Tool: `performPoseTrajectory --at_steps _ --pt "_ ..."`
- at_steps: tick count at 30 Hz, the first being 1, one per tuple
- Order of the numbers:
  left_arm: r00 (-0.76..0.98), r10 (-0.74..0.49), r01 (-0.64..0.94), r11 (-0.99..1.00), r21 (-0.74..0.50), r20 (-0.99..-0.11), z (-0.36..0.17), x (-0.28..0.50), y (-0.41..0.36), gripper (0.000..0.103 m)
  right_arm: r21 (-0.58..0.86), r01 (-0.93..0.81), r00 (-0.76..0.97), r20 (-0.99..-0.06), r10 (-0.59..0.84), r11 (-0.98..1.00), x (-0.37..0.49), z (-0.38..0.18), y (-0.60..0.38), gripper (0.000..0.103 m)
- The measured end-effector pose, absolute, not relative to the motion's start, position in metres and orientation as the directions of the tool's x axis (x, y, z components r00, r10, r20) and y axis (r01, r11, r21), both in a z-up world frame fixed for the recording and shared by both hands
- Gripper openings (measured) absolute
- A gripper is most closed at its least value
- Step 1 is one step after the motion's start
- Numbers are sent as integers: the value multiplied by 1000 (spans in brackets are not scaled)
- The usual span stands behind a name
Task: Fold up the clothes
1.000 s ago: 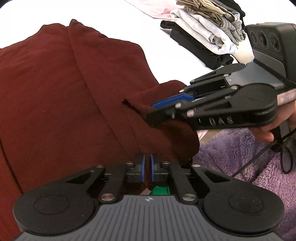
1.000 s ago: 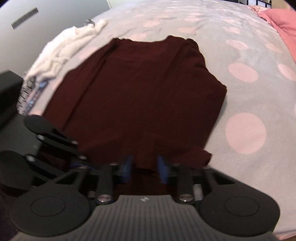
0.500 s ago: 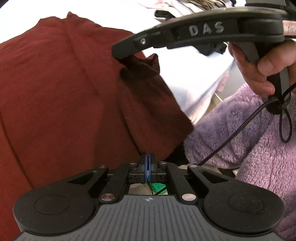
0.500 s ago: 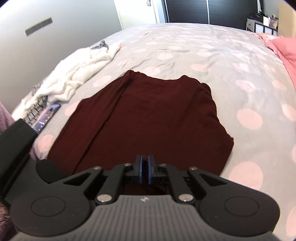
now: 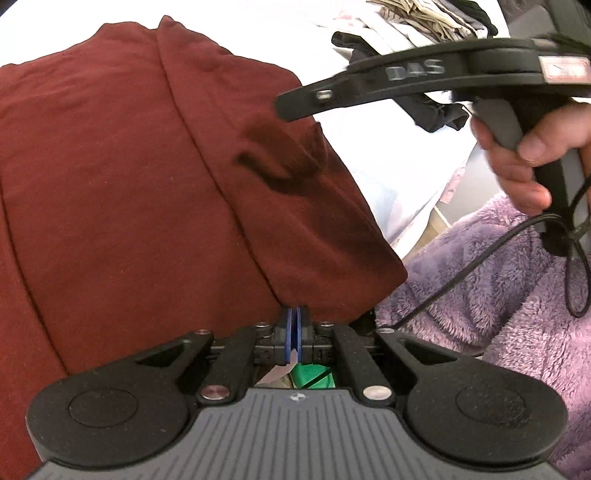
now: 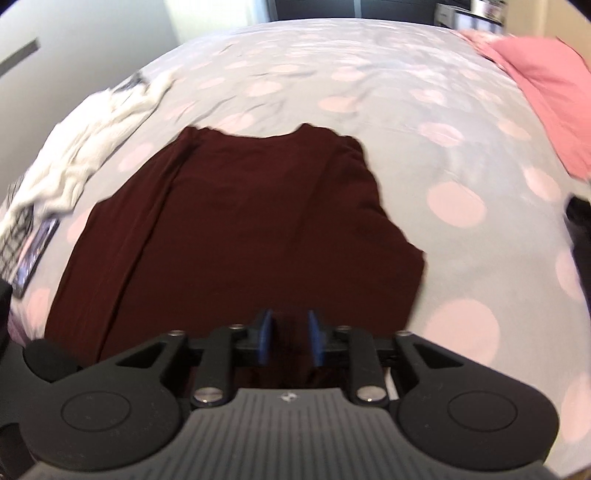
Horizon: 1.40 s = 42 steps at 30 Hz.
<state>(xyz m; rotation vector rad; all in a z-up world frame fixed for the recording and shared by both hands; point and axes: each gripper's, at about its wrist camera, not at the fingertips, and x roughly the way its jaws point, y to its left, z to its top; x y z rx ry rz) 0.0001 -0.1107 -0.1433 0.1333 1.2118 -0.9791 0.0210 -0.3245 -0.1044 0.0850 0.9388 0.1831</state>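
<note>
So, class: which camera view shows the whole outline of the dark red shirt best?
The right wrist view: the dark red shirt lies spread on the dotted bedspread, with most edges visible. The left wrist view shows only a close section, cropped at the frame.

Open dotted bedspread (image 6: 424, 122) beyond and right of maroon garment (image 6: 240, 221); white clothing (image 6: 88, 158) crowds left edge, pink fabric (image 6: 543, 92) far-right corner.

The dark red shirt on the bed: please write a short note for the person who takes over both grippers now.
Left gripper: shut, at the near hem of the dark red shirt; whether it pinches cloth cannot be seen.
Right gripper: open, holds nothing, above the near hem.
The shirt lies flat on the spotted bedcover, one side strip folded in.
Left to do: remaining folds, then set it with the folded pile.
</note>
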Motion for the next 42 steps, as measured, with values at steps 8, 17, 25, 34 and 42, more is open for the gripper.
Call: performPoseTrajectory --at_steps 8,17,25,34,42 --pt "18 -559 712 589 -382 -829 -145 0 -118 16 226 -70 528 -818 228 972 -20 -106 -357 31" --pt "28 -556 758 553 -345 -831 -144 -11 -122 34 333 -47 399 -858 323 942 -55 -133 -368 28" --pt "32 -553 787 527 -320 -832 -144 -17 -123 14 430 -13 372 -836 404 903 -62 -142 -375 4" --pt "2 -550 793 509 -334 -835 -139 -16 -123 2 446 98 293 -867 403 890 -82 -156 -385 4" --pt "-30 -426 755 583 -300 -904 -165 -13 -124 0 398 91 263 -894 363 913 -76 -164 -377 5"
